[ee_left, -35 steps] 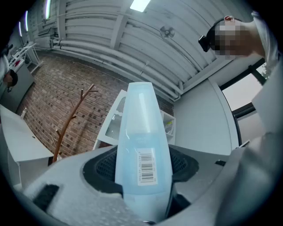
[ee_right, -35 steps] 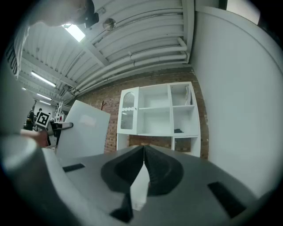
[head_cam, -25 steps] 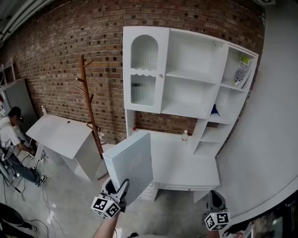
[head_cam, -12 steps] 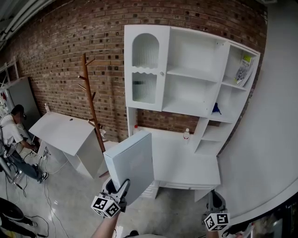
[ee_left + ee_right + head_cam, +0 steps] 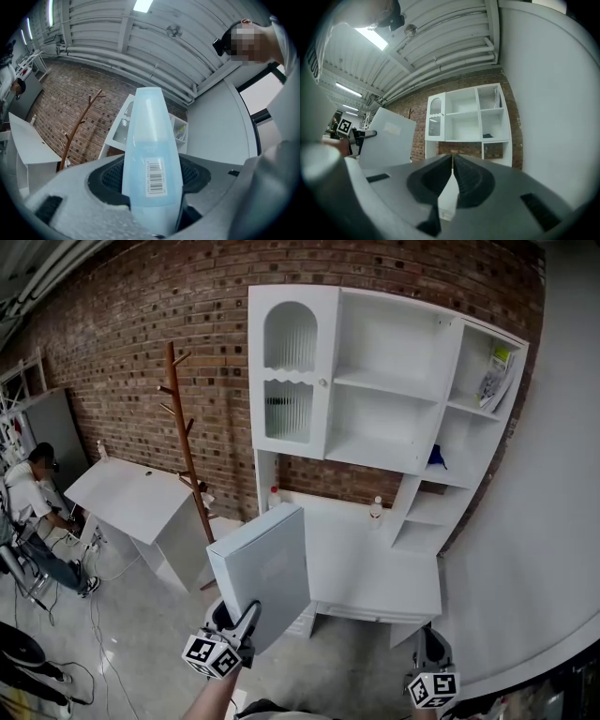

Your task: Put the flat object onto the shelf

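Observation:
A pale blue flat box (image 5: 265, 574) stands upright on edge, with my left gripper (image 5: 234, 620) shut on its lower corner. In the left gripper view the flat box (image 5: 151, 159) fills the gap between the jaws, a barcode sticker on its narrow edge. The white shelf unit (image 5: 389, 418) stands ahead against the brick wall, its open compartments mostly bare; it also shows in the right gripper view as the shelf unit (image 5: 468, 119). My right gripper (image 5: 429, 645) is low at the bottom right, shut with nothing between its jaws (image 5: 453, 161).
A white counter (image 5: 375, 573) lies under the shelf with two small bottles (image 5: 375, 512). A wooden coat stand (image 5: 184, 451) and a tilted white cabinet (image 5: 141, 512) are to the left. A person (image 5: 28, 493) crouches at far left. A curved white wall (image 5: 534, 521) is on the right.
The view has shifted slightly; the shelf sits a little higher and nearer in the frame. Both grippers and the flat box keep their places relative to me.

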The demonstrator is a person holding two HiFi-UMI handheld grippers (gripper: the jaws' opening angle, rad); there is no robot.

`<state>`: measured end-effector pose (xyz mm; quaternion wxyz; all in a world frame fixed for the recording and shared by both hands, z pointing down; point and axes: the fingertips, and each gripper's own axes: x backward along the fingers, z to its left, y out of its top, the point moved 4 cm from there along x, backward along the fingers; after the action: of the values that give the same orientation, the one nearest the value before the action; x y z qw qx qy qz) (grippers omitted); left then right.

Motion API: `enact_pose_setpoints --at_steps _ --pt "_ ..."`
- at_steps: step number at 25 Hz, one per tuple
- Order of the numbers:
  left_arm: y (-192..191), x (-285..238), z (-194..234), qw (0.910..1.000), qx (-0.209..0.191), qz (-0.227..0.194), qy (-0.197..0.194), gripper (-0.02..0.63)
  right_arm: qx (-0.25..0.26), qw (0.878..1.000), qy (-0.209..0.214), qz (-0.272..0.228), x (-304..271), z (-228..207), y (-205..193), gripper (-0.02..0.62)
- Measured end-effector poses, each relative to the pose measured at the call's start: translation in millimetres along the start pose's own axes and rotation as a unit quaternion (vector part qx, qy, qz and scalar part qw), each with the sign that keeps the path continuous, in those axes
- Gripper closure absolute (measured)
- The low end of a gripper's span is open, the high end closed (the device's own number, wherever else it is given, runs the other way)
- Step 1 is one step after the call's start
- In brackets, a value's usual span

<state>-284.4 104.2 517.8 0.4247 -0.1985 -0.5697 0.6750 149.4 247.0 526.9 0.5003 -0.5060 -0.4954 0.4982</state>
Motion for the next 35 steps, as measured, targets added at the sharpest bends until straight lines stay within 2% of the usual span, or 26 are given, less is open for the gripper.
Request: enact_pose_setpoints --at_steps 10,17,26,35 --pt "-15.7 -14.4 -22.9 0.9999 0.012 0.003 0.008 0.322 0.001 1.0 0.014 0.01 -4.2 -23.0 -9.0 0.565" --pt "-26.6 -30.3 -25.2 0.9999 0.007 0.013 0.002 0.321 -0.001 1.0 0.01 0.011 -13.3 -33.9 -12.7 0.565" --pt "-34.8 -61.7 -8.1 0.9997 0.019 0.017 0.001 0.322 0.002 1.0 0.003 0.013 -45.6 -37.5 -19.6 0.565" --pt "-39.3 -129.9 33.0 0.9994 0.02 0.018 -0.023 0.322 0.008 1.0 -0.014 0.019 -109.5 -40.2 -17.1 0.565"
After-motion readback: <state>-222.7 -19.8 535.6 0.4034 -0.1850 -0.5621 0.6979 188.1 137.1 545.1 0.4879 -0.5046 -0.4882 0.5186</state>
